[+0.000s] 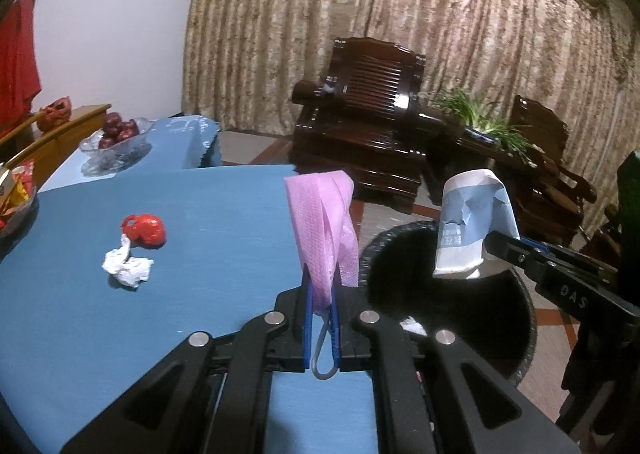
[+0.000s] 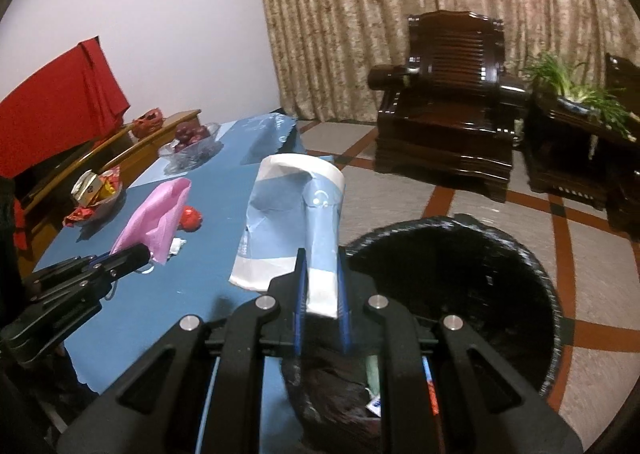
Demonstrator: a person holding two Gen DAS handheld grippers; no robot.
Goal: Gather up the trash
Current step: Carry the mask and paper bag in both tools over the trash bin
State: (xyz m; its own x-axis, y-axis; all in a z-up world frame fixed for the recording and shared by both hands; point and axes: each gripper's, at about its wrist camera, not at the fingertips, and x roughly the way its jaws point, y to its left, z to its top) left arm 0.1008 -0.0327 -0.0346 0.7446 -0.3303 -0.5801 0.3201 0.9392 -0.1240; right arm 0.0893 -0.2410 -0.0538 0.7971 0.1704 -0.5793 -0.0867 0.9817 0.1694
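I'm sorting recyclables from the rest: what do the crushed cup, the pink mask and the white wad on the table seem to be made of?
Crushed cup: likely coated paper, matte white and blue print; it holds sharp creases.
Pink mask: looks like nonwoven fabric with a fine dimpled texture, limp, with a thin loop that may be elastic.
White wad: probably tissue, soft and crumpled, though thin plastic can't be ruled out.

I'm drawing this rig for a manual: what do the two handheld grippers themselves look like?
Both match: the left gripper and the right gripper are matte black linkage frames with silver round pivot pins and two narrow blue finger pads. White letters "DAS" are printed on the right gripper's side in the left wrist view. No cables, hands or sleeves are visible.
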